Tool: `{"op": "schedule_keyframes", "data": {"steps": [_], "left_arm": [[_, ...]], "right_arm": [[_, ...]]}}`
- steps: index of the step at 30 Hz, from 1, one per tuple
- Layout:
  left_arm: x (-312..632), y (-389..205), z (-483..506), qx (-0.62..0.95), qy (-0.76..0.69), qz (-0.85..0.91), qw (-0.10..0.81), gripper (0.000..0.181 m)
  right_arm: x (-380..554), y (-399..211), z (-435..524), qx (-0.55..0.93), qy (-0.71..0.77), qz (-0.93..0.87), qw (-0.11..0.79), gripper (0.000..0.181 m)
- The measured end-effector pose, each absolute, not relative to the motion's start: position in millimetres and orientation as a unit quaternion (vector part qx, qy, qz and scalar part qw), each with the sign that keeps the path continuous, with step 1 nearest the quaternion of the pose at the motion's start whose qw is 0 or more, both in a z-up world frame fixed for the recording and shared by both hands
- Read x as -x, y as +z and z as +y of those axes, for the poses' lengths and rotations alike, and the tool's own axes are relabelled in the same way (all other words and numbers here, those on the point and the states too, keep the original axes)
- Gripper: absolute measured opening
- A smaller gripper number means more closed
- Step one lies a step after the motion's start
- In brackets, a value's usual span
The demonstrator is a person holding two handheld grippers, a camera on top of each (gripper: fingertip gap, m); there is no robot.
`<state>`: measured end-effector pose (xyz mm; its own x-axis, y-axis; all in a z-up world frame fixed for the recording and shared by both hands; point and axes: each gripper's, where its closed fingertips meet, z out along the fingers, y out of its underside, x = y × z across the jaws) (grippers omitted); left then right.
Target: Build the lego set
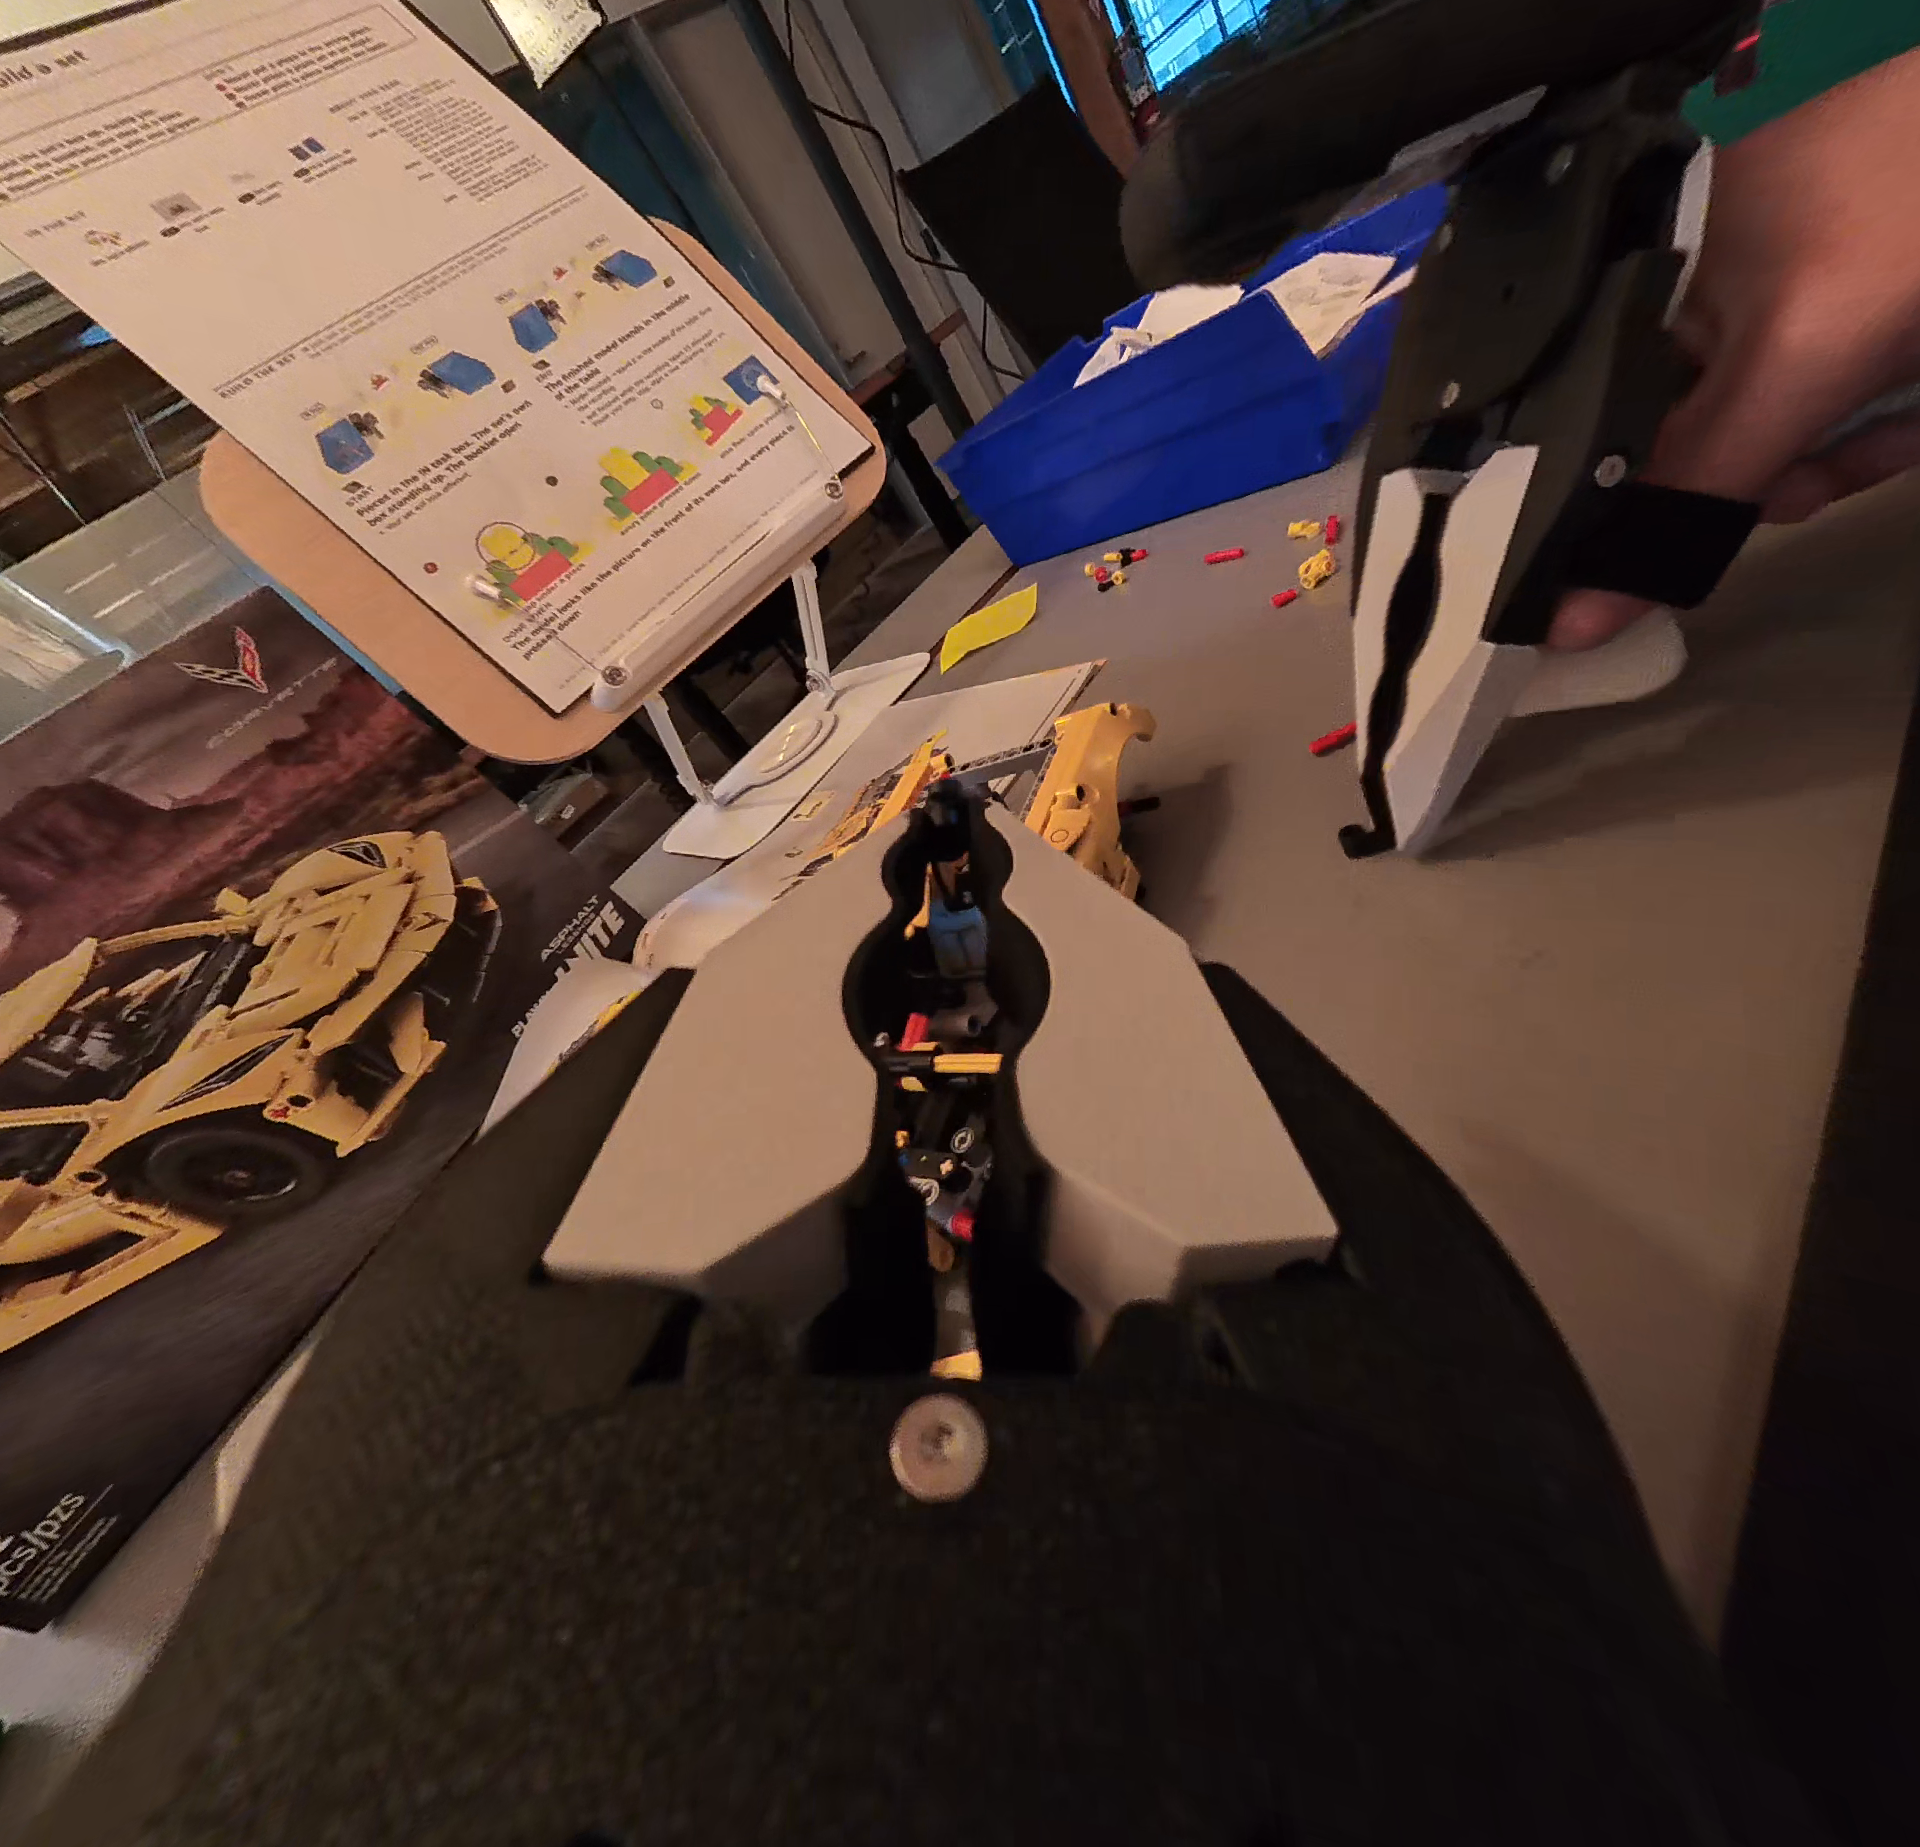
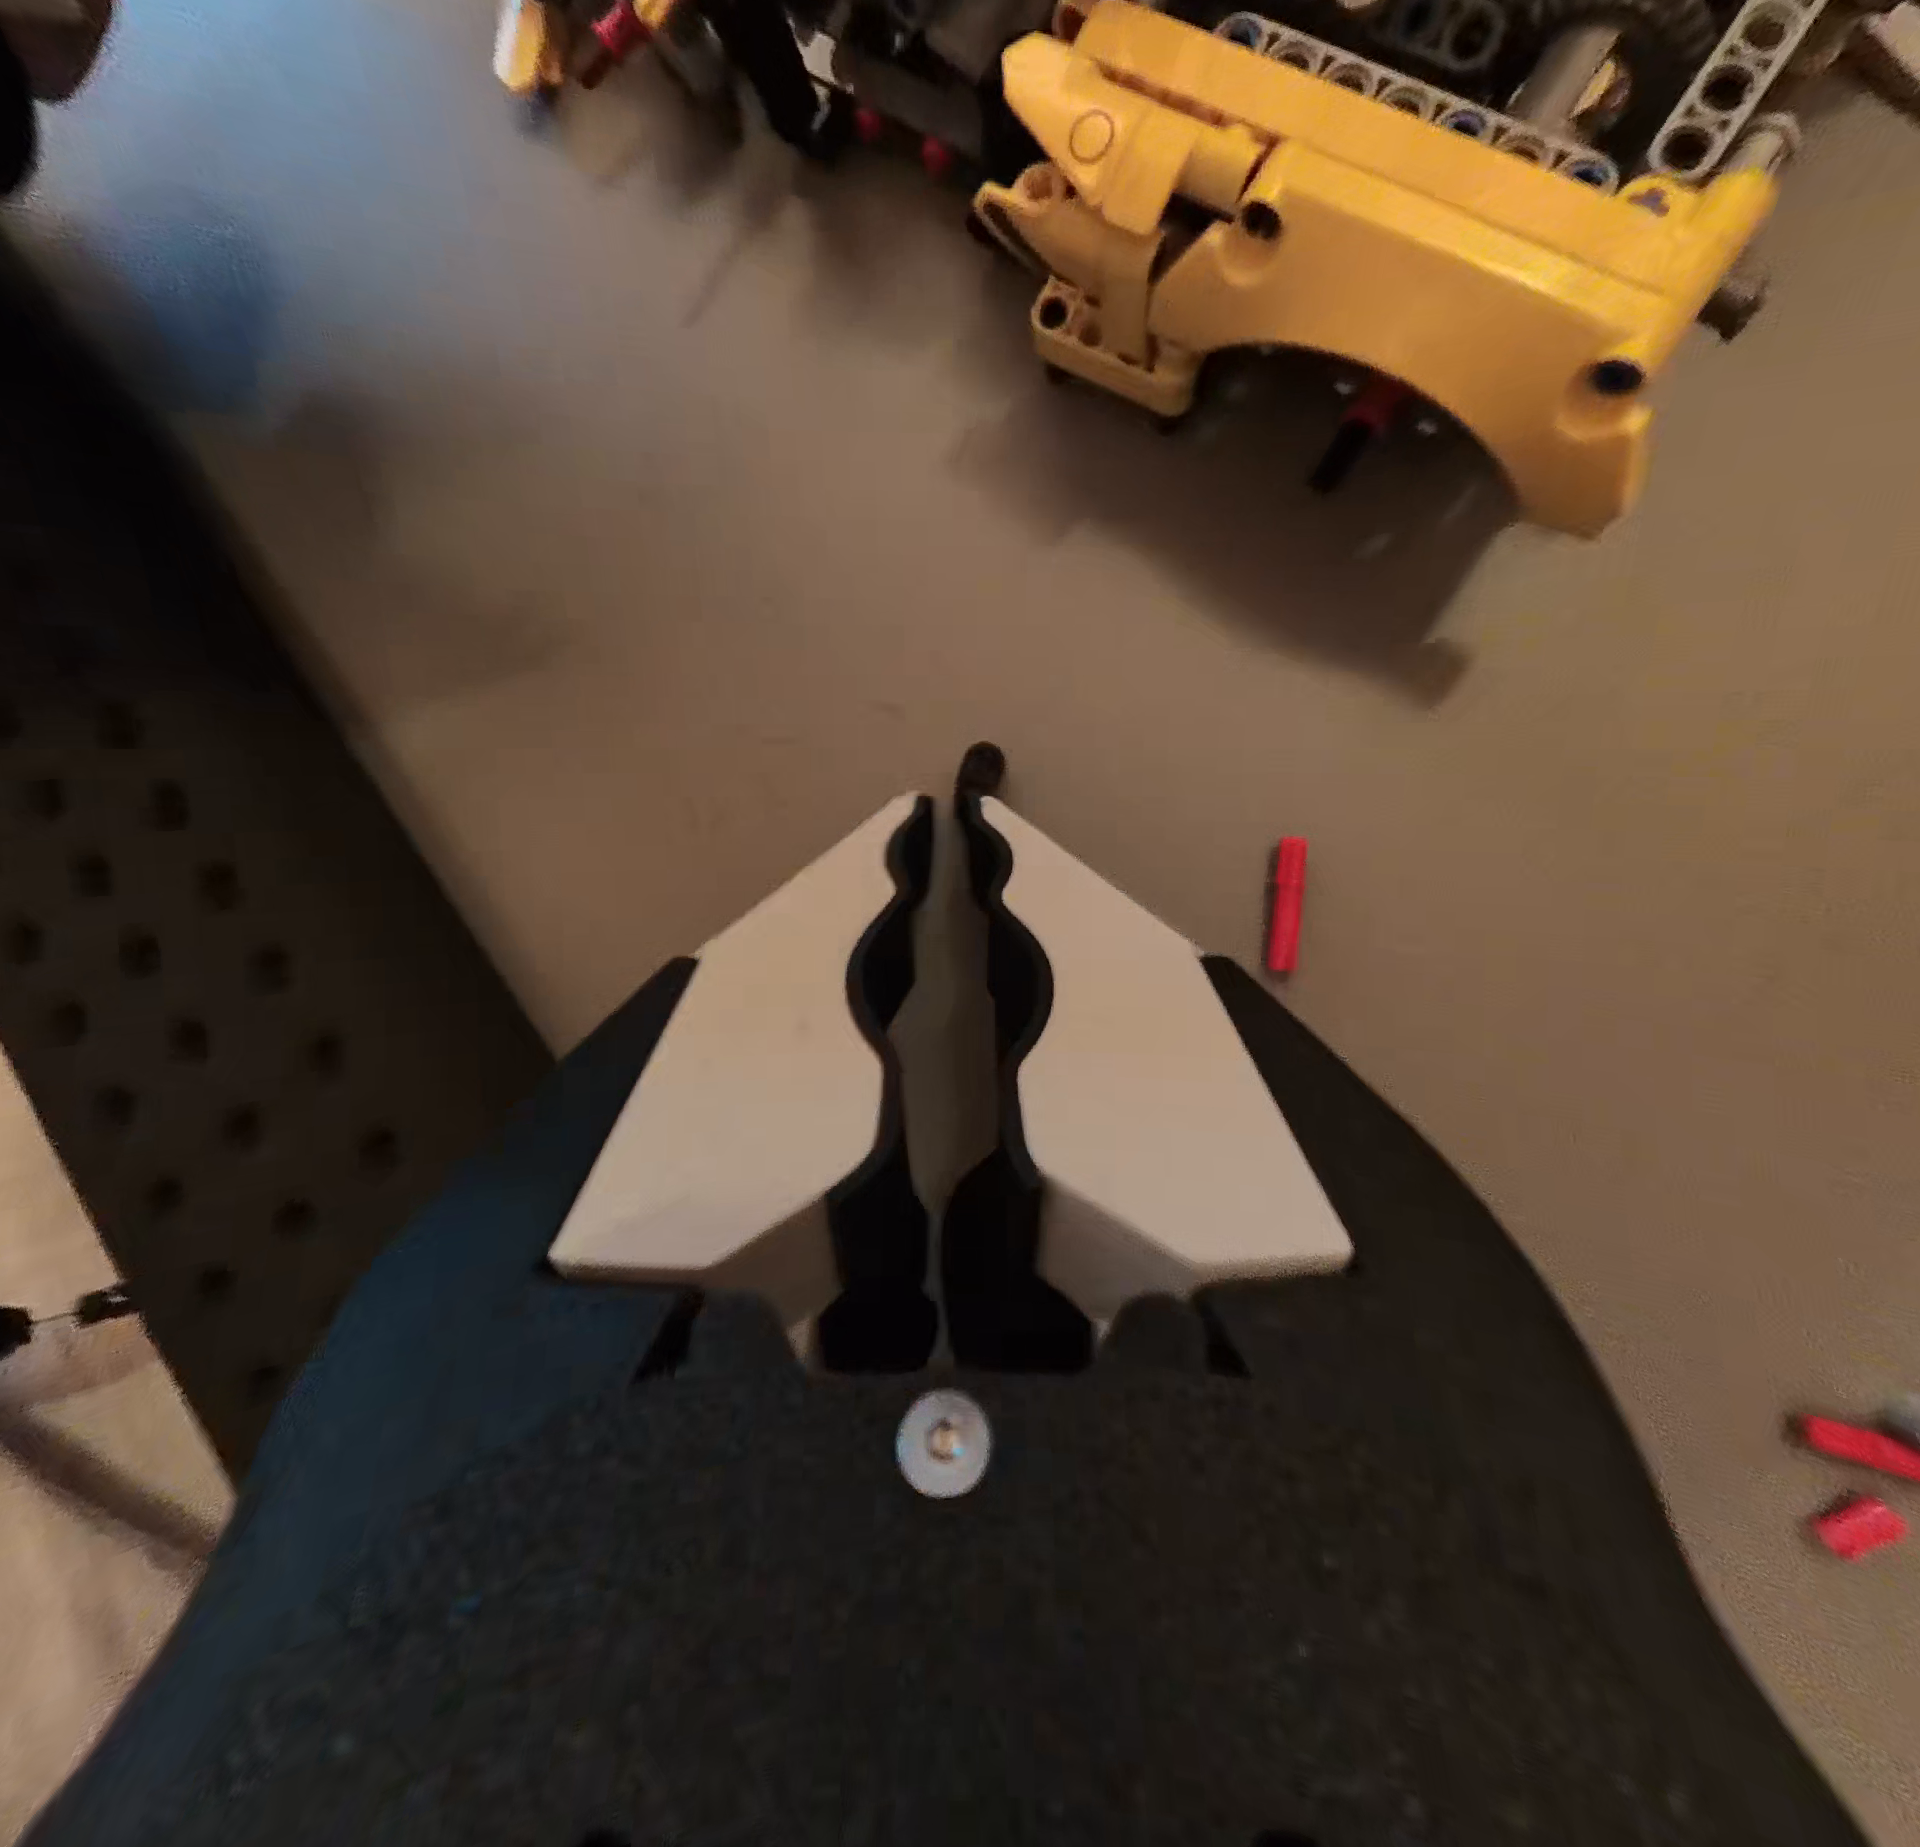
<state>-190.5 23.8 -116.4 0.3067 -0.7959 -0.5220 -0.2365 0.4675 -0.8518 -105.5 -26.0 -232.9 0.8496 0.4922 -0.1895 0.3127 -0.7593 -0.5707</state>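
The part-built yellow and black lego car (image 2: 1351, 239) lies on the grey table (image 2: 727, 550). In the left wrist view its yellow fender (image 1: 1091, 789) shows just past my left gripper (image 1: 951, 810). That gripper's jaws are closed over the car's frame, and black, yellow and red parts show through the gap. My right gripper (image 2: 951, 805) is shut on a small black pin (image 2: 982, 761) sticking out of its tip. It is held nose-down just above the table in front of the car, and it also shows in the left wrist view (image 1: 1371, 831).
A red pin (image 2: 1286, 904) lies right of my right gripper, with more red pieces (image 2: 1860, 1527) at the right edge. A blue bin (image 1: 1174, 415), loose pieces (image 1: 1226, 556), a yellow slip (image 1: 987, 623), an instruction board on a stand (image 1: 416, 343) and the set's box (image 1: 208, 1018) surround the car.
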Motion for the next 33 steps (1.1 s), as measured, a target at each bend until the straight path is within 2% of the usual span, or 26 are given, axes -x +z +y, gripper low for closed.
{"op": "schedule_keyframes", "data": {"steps": [4,6,8,12,16,22,25,27,33], "left_arm": [[192,-115,25,0.476,-0.223,0.542,0.656,0.006],[193,-114,25,0.478,-0.228,0.539,0.656,0.006],[193,-114,25,0.478,-0.231,0.537,0.656,0.006],[193,-116,26,0.482,-0.233,0.537,0.652,0.006],[191,-120,24,0.483,-0.236,0.546,0.642,0.006],[188,-125,22,0.486,-0.24,0.555,0.631,0.006],[186,-128,18,0.487,-0.254,0.562,0.618,0.006],[183,-132,11,0.489,-0.278,0.572,0.597,0.006],[169,-157,-18,0.501,-0.329,0.622,0.503,0.007]], "right_arm": [[141,-222,-38,0.904,0.281,-0.18,0.268,0.029],[156,-210,-44,0.881,0.354,-0.169,0.265,0.03],[149,-202,-37,0.873,0.364,-0.158,0.283,0.032],[140,-199,-43,0.844,0.326,-0.301,0.301,0.027],[112,-227,-31,0.795,0.193,-0.467,0.336,0.024],[119,-231,-30,0.751,0.242,-0.527,0.315,0.024],[122,-233,-25,0.728,0.234,-0.552,0.333,0.014],[124,-233,-24,0.719,0.232,-0.561,0.339,0.007],[134,-218,-15,0.743,0.145,-0.545,0.361,0.006]]}}
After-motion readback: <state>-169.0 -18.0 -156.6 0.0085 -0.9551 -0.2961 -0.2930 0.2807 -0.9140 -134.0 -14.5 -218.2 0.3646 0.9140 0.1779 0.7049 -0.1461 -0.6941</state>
